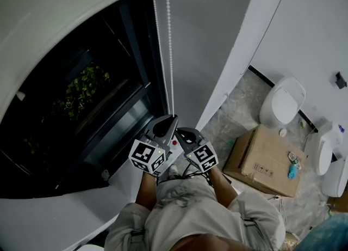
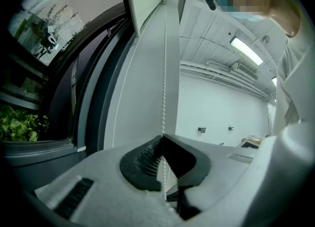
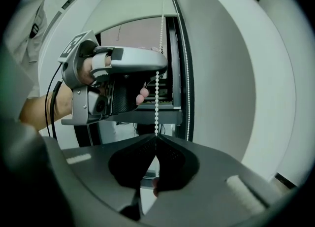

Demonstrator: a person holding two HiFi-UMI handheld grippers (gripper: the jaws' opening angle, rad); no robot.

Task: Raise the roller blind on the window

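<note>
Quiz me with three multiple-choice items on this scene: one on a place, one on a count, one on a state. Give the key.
1. Where does the brown cardboard box sit?
A. On the floor, at the person's right
B. On the window sill
C. Between a gripper's jaws

2. How many strands of the white bead chain hang by the dark-framed window?
A. One
B. Two
C. Four

3. How do the jaws of the left gripper stand?
A. Wide apart, empty
B. Shut on the box
C. Shut on the chain

Key:
1 A: the head view shows it on the floor at right.
2 B: two strands run side by side there.
3 C: the left gripper view shows the chain pinched between closed jaws.
</note>
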